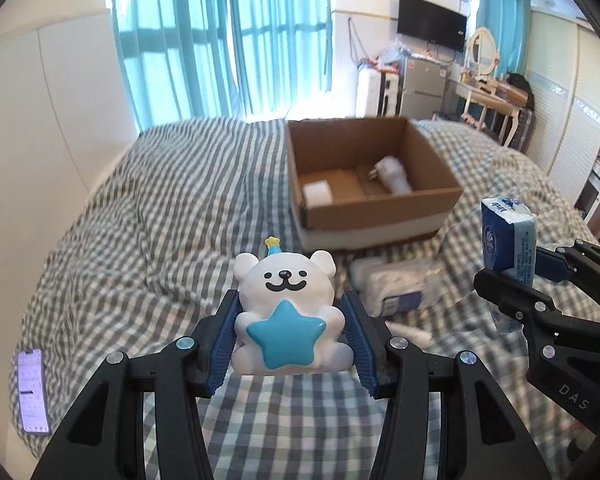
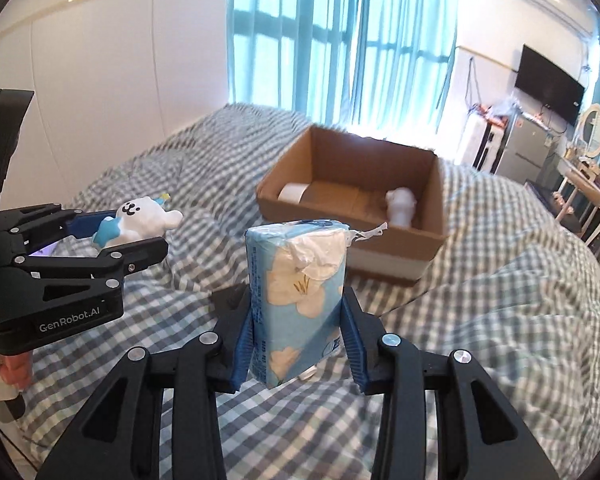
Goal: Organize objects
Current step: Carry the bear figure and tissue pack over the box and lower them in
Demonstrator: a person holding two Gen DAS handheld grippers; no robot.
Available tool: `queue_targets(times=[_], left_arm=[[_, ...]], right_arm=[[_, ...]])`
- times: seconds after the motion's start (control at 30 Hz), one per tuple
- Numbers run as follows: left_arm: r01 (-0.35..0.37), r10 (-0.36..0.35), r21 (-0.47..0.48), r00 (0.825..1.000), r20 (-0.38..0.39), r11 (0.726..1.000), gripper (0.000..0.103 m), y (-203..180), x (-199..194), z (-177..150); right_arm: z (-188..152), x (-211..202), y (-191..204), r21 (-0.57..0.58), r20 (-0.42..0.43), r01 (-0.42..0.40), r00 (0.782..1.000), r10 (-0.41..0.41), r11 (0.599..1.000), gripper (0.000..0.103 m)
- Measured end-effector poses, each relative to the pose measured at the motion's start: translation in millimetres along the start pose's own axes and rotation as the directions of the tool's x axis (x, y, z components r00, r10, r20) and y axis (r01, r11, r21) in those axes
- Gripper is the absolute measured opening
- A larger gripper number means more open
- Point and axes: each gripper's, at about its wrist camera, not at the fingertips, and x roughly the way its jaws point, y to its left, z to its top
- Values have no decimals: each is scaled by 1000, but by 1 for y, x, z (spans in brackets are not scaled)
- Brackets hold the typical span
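- A phone (image 1: 32,390) with a lit screen lies on the checked bedspread (image 1: 140,240), well off to the left of the left gripper's fingers.
- The left gripper (image 1: 288,320) is clamped on a white bear figurine (image 1: 286,312): glossy, smiling black face, small blue party hat with a yellow star, a big blue star on its belly. Both blue ribbed pads press its sides.
- Beyond those fingertips sits an open cardboard box (image 1: 374,200), with a white roll and a white bottle-like item inside.
- A clear-wrapped white pack (image 1: 392,284) lies just right of the fingers.
- The right gripper (image 2: 298,332) squeezes an upright tissue pack (image 2: 298,300), blue with cream flowers, its top wrapper torn open.
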Motion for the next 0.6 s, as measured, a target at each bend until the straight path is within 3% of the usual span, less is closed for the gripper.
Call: queue_targets(times=[0.33, 0.6], left_arm=[[31, -36, 39, 991, 131, 999, 52, -25, -36, 64], [37, -47, 56, 980, 192, 998, 52, -33, -28, 125]], right_arm=[[51, -50, -27, 16, 128, 72, 989, -73, 997, 38], [108, -43, -52, 35, 182, 99, 978, -104, 994, 38]])
